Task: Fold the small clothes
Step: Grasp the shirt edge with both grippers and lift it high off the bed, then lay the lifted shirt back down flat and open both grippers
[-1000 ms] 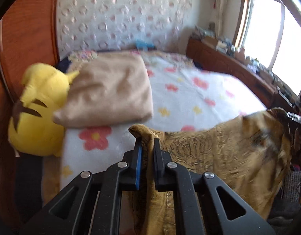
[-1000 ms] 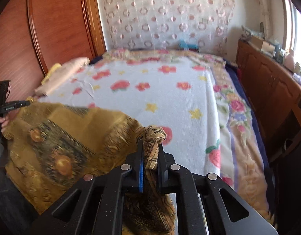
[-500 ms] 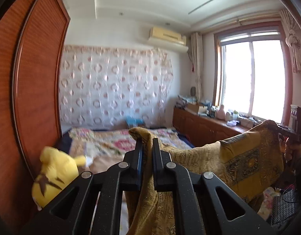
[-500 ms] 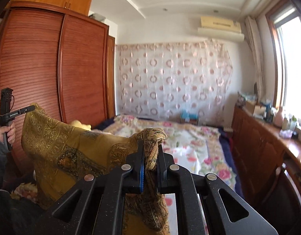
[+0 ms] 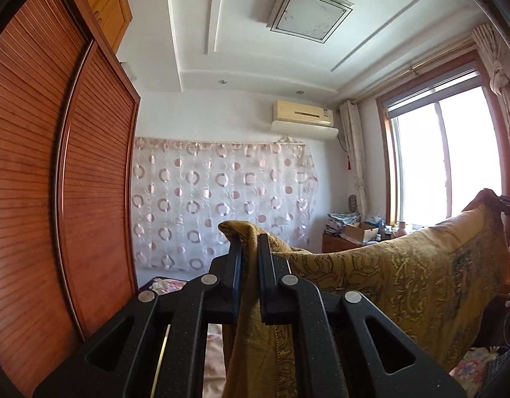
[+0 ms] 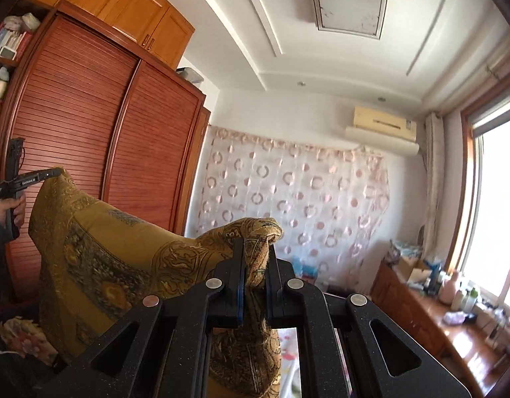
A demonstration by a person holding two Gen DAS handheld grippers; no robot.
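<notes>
A bedroom is showing in both wrist views, with daylight coming through a window (image 5: 447,152) on the right side. Nearest the lens, the left gripper (image 5: 248,242) is clamping one corner of a mustard-gold patterned cloth (image 5: 404,285), its jaws closed on the fabric, which is bunching up above the tips. The right gripper (image 6: 255,248) is pinching the opposite corner in the same way, jaws closed on a rolled fold. The cloth is hanging in the air between the two grippers, its top edge sagging in the middle and the rest draping downward. A strip of floral bedding (image 5: 162,287) is showing beneath. A hand (image 6: 9,209) is gripping the left tool's handle at the left edge of the right view. Beyond, a red-brown slatted wardrobe (image 6: 89,139) is standing on the left, a circle-patterned curtain (image 5: 222,205) is covering the far wall, and an air conditioner (image 6: 382,129) is hanging above it.
</notes>
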